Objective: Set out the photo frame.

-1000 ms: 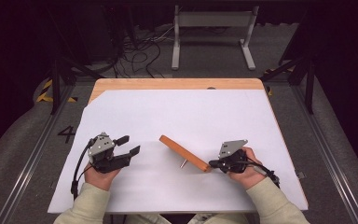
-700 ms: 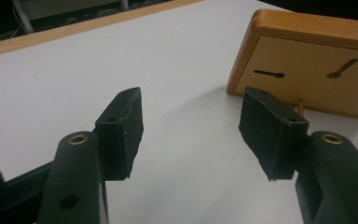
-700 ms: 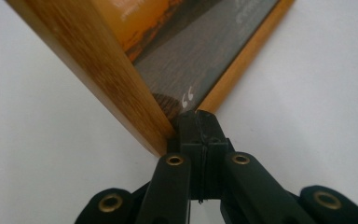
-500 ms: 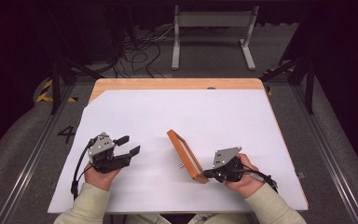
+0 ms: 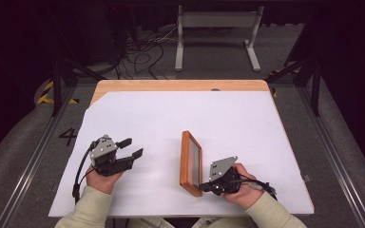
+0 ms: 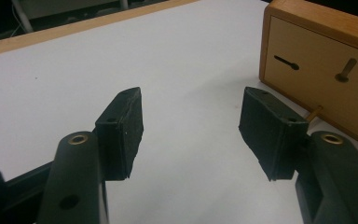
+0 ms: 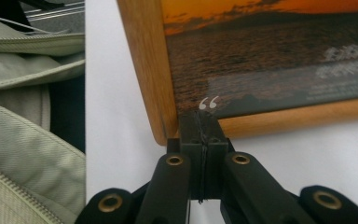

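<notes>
Grippers sit low over the white sheet [image 5: 161, 123] that covers the wooden table [image 5: 180, 85]. At the left, the left gripper [image 5: 130, 148] rests idle on the sheet, its jaws standing apart with nothing between them; its own view shows the two black pads [image 6: 121, 130] open over bare white paper. Just ahead of it stands the task's thing, a rectangular picture frame of orange-brown wood [image 5: 190, 163], propped on one long edge near the middle of the sheet, towards the person's side. From the left gripper view the frame's plain wooden back [image 6: 317, 88] shows a keyhole slot and a small brass peg. Further right, the right gripper [image 5: 204, 186] has its jaws pressed together, nothing between them, their tips against the frame's near lower corner; the right gripper view shows a sunset seascape print [image 7: 270, 51] with pale lettering behind glass. I judge the step in hand to be nudging the frame upright and turning it with closed jaws. The next move would call for a gentle, steady push low on the corner, or a steadying hold from the open left gripper, since the frame looks ready to tip.
</notes>
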A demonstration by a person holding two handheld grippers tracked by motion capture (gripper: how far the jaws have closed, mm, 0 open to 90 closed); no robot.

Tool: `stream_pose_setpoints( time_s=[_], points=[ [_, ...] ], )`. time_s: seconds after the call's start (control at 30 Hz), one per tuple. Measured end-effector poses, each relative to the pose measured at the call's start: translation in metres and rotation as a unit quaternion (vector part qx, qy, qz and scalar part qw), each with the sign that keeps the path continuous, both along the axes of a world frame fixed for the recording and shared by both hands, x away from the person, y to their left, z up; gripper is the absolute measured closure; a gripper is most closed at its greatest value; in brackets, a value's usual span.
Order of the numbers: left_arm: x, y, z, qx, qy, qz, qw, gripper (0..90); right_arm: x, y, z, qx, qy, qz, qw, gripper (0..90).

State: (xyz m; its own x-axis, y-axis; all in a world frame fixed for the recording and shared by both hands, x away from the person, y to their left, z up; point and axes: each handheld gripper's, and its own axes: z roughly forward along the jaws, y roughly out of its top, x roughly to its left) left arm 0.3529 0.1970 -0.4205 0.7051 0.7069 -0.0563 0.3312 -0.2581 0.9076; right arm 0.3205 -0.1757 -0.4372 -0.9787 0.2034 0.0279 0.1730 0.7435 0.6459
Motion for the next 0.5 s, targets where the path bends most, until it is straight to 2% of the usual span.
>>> stream_pose_setpoints(
  time_s=[0.27, 0.5],
  points=[
    [0.001, 0.000, 0.000, -0.003, 0.001, 0.000, 1.0000, 39.9, -0.002, 0.008, -0.002, 0.008, 0.007, 0.010, 0.9999, 90.0],
    [0.001, 0.000, 0.003, -0.012, 0.012, -0.005, 0.9998, 39.1, -0.004, 0.017, -0.004, 0.014, 0.009, 0.018, 0.9997, 90.0]
  ],
)
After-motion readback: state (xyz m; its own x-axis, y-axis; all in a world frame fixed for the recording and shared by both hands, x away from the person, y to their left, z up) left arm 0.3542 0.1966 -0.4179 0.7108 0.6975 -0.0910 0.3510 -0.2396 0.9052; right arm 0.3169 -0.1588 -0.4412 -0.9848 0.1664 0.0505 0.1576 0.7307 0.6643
